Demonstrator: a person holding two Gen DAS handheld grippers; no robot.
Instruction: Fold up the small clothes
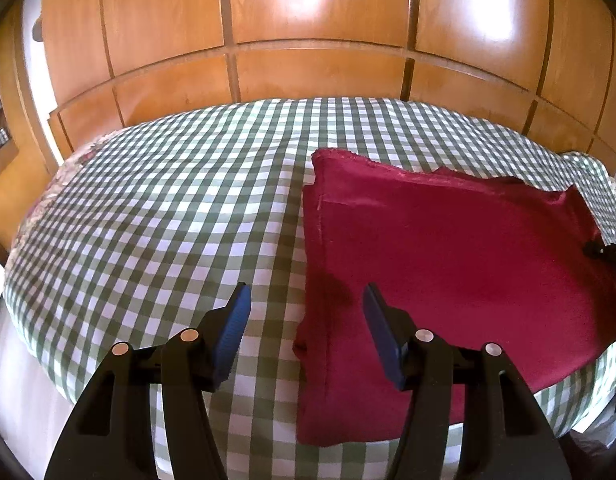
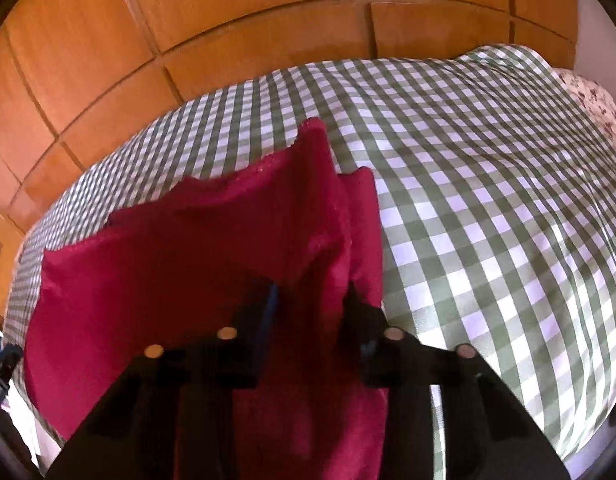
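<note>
You are gripping the cloth (image 2: 195, 264) edge with the right gripper (image 2: 308, 300); left gripper (image 1: 305, 300) released beside the cloth — be lifting evenly.

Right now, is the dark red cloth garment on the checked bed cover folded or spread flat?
Partly folded: the dark red cloth garment has a layer doubled over along its left edge, and the right wrist view shows stacked layers.

Both wrist views angled down (close); share red cloth (image 1: 448, 248).
</note>
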